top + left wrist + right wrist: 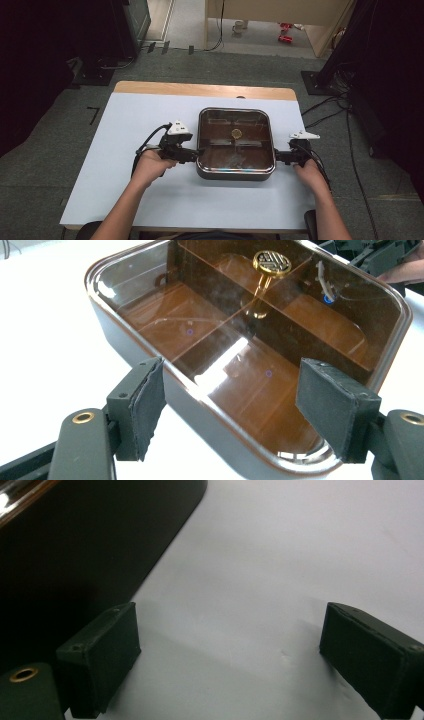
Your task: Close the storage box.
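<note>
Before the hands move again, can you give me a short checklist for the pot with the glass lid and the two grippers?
1. Glass lid sits flat on the pot: ok.
2. Gold knob stands upright at the lid's middle: ok.
3. Left gripper open, pot's edge between the jaws, pads not pressing: ok.
4. Right gripper open, with bare table between its jaws and the pot off to one side: ok.
5. Whether the right gripper touches the pot wall: cannot tell.
6. Pot well in from the table's edges: ok.
</note>
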### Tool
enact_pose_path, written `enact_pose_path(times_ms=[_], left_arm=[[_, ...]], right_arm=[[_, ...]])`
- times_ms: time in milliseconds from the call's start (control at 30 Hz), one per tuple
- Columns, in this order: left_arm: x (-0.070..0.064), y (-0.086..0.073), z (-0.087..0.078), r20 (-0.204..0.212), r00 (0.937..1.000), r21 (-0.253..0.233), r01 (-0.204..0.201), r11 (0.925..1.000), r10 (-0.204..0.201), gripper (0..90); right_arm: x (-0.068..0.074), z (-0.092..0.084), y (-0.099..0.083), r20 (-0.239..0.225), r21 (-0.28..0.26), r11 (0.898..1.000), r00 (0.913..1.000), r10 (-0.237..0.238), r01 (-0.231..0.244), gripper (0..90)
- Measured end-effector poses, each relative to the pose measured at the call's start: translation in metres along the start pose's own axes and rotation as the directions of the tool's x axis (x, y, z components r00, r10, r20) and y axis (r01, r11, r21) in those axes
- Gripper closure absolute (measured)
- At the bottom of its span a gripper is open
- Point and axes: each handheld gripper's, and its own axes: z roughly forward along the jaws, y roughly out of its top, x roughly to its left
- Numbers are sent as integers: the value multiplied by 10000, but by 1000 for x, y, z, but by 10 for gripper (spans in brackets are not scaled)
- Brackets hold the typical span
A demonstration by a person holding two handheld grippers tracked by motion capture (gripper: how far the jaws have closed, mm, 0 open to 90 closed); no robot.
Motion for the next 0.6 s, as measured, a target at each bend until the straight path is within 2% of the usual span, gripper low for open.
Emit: enact_pose_path(times_ms=[233,400,600], left_arm=[[5,-20,-8,-262,9997,-90,-5,10000,3,270],[7,-33,-12,-306,9995,-214,78,9997,-85,268],[11,-45,-16,-419,9991,-134,105,9999,-111,268]], right_arm=[[0,0,0,-2,9,10000,10000,18,-18,87],[0,0,0,1,7,10000,10000,-2,2,87],[0,0,0,0,15,10000,10000,-3,3,87]])
